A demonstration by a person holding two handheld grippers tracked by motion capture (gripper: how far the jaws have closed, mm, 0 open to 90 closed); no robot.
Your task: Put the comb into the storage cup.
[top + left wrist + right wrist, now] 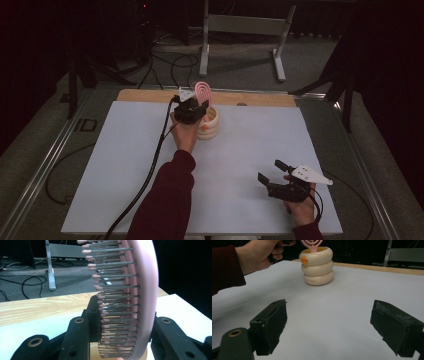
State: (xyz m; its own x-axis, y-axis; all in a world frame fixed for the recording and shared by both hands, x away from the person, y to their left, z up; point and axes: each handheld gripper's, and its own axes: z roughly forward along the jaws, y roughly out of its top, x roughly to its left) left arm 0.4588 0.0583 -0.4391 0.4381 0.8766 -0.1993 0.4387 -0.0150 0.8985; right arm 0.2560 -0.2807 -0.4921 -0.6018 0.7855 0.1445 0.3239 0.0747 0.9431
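Item: pink hairbrush (202, 91) — clamped in my left gripper (194, 107), upright over cream ringed holder (210, 123). Right gripper (270, 172) idle, jaws wide, empty. Step: insertion. Next, probably — lower straight, release.

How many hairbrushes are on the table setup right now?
1. The pink hairbrush stands upright with its handle down in the cream ringed holder at the far side of the white table, clamped by the left tool. None other is visible.

Pink hairbrush (143, 297) upright between black fingers (82, 337), bristles leftward
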